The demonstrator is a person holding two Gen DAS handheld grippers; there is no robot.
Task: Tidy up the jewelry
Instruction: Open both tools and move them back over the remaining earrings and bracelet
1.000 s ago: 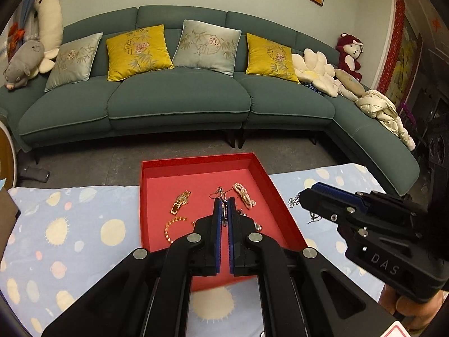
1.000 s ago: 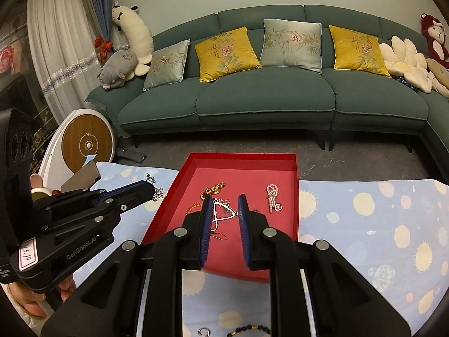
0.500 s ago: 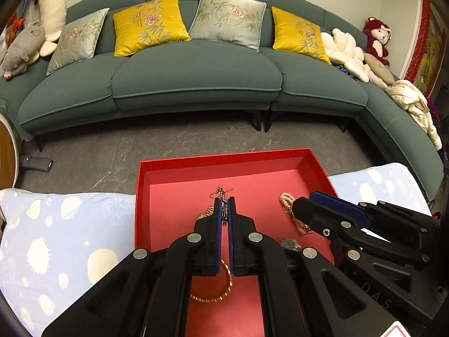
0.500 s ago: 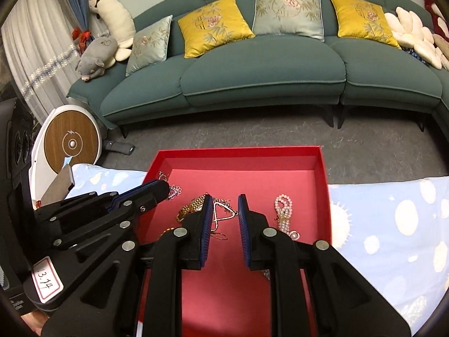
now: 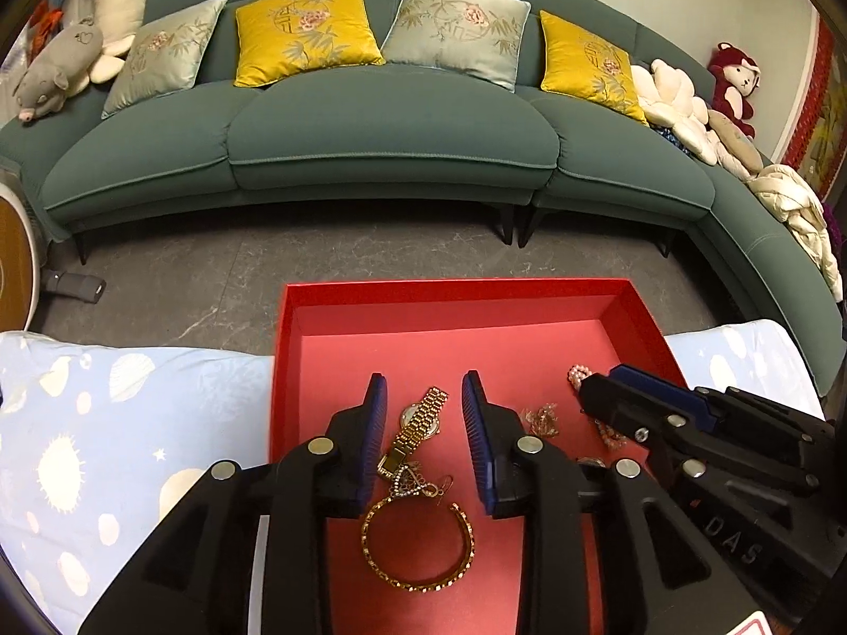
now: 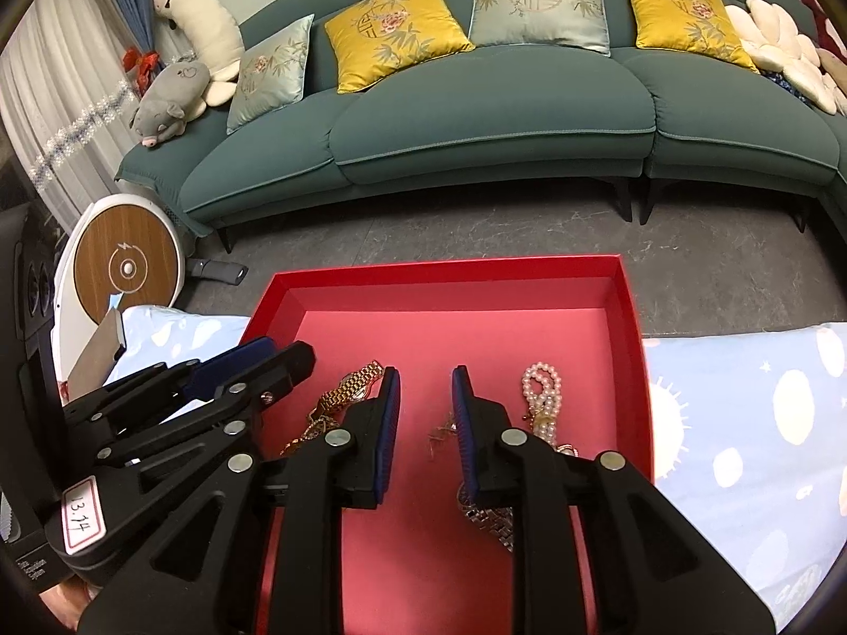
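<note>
Both grippers hang over the red tray [image 5: 286, 370], which sits on a pale blue sun-print cloth [image 5: 106, 423] filling the lower part of both views.

Left gripper [image 5: 423, 389]: jaws spread wide, nothing between the blue pads [image 5: 377, 423]. Directly below the gap, low centre of the left wrist view, lie a gold watch [image 5: 418, 426], a small silver heart-shaped pendant [image 5: 410, 484] touching the watch's near end, and a gold bangle [image 5: 418, 542] just below the pendant, all on the tray floor.

Right gripper [image 6: 426, 383]: jaws also apart, a bit narrower, empty. In the right wrist view a small thin gold piece [image 6: 442, 431] lies on the tray between the fingers, close to the right pad [image 6: 463, 423]; can't tell if they touch. A pearl bracelet [image 6: 542, 394] is just right of that finger, a silver link band [image 6: 489, 521] partly hidden under it, lower centre of frame.

The right gripper shows in the left view at lower right, its tip near the pearls; the left gripper shows at lower left of the right view, beside the gold watch.

Background, upper half of both frames: green sofa [image 5: 370, 132] with yellow and grey cushions, plush toys at its ends, a round wood-faced device [image 6: 124, 264] at the left edge.
</note>
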